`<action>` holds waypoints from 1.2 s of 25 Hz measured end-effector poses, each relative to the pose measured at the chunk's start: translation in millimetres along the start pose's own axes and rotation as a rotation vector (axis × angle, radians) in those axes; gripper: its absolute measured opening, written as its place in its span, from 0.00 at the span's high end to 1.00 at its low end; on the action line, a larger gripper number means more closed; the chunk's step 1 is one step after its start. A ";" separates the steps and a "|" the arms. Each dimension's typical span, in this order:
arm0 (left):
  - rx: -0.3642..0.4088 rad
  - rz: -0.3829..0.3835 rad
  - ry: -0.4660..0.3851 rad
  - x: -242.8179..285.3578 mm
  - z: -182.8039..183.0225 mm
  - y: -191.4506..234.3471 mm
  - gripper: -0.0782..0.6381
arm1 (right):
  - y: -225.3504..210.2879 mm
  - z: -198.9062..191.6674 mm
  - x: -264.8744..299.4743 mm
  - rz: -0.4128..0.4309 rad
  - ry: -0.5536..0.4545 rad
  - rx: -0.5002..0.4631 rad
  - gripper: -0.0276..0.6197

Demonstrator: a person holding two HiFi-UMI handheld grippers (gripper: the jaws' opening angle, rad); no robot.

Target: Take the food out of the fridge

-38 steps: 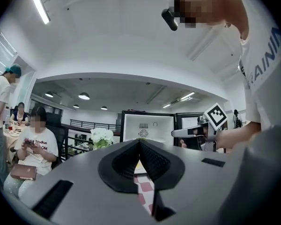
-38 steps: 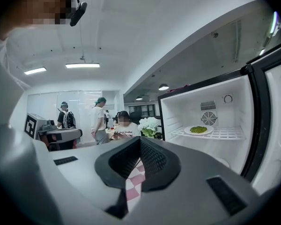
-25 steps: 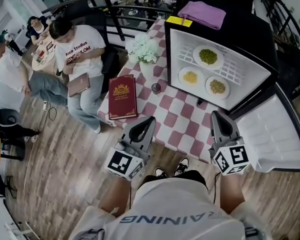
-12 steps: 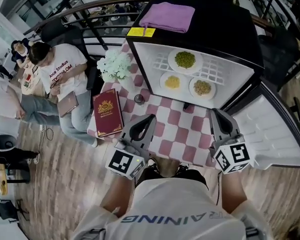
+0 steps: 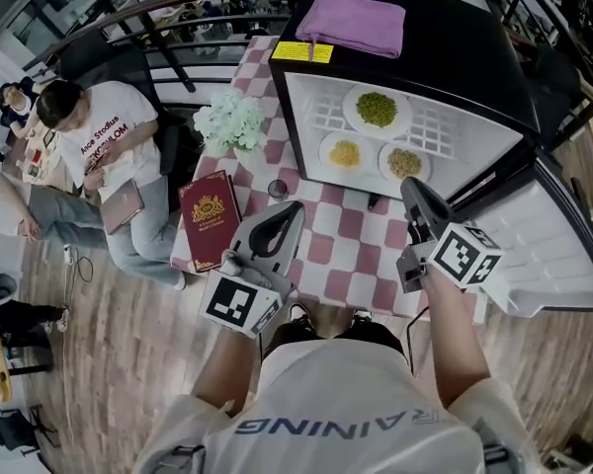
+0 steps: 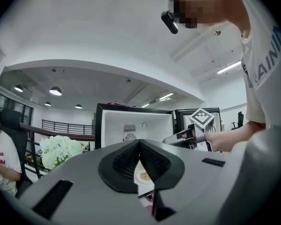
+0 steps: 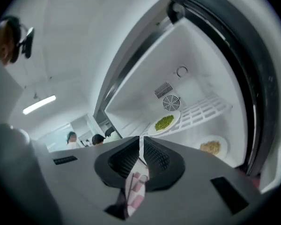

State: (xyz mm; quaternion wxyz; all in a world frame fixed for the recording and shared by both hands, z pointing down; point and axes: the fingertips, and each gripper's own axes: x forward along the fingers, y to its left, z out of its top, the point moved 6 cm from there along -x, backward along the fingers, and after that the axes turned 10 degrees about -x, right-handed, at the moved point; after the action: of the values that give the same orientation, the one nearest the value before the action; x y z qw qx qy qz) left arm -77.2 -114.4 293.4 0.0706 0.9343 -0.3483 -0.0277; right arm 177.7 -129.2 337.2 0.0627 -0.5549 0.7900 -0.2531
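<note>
Both our grippers are pressed together, pinching nothing. The right gripper (image 5: pixel 411 186) is at the front edge of the fridge (image 5: pixel 455 38), at six o'clock of three food plates (image 5: pixel 377 110) inside. The left gripper (image 5: pixel 291 210) is at eight o'clock over the checkered table (image 5: pixel 348 257). The fridge door (image 5: pixel 563 255) stands wide at four o'clock.

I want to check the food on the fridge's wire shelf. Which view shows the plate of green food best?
The head view: the plate of green food lies whole on the wire shelf, seen from above. The right gripper view shows it small and obliquely, under the fan. The left gripper view does not show it.
</note>
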 end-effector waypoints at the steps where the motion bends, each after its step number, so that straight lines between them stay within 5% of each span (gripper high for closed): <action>1: 0.000 -0.002 -0.005 -0.6 1.3 2.1 0.88 | -3.3 -0.3 8.4 -0.004 0.001 0.080 0.92; 3: -0.001 -0.006 -0.011 -1.1 3.0 4.2 0.88 | -9.6 -1.0 24.9 -0.013 0.006 0.196 0.91; 5: -0.005 -0.010 -0.013 -1.1 3.4 5.2 0.88 | -14.4 -1.5 40.9 -0.015 0.013 0.270 0.79; 15: -0.029 -0.011 -0.017 -3.8 -1.2 10.1 0.88 | -52.9 -19.3 97.0 -0.084 -0.041 0.777 0.78; 30: -0.052 -0.004 -0.007 -13.3 -6.9 23.4 0.88 | -54.3 -17.3 115.9 -0.120 -0.107 0.911 0.78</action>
State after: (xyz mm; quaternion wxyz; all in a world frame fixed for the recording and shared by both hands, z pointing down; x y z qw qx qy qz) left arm -101.8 -122.4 303.8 0.0935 0.9328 -0.3457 -0.0399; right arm 173.4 -242.7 398.8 0.3261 -0.5276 0.5604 -0.5488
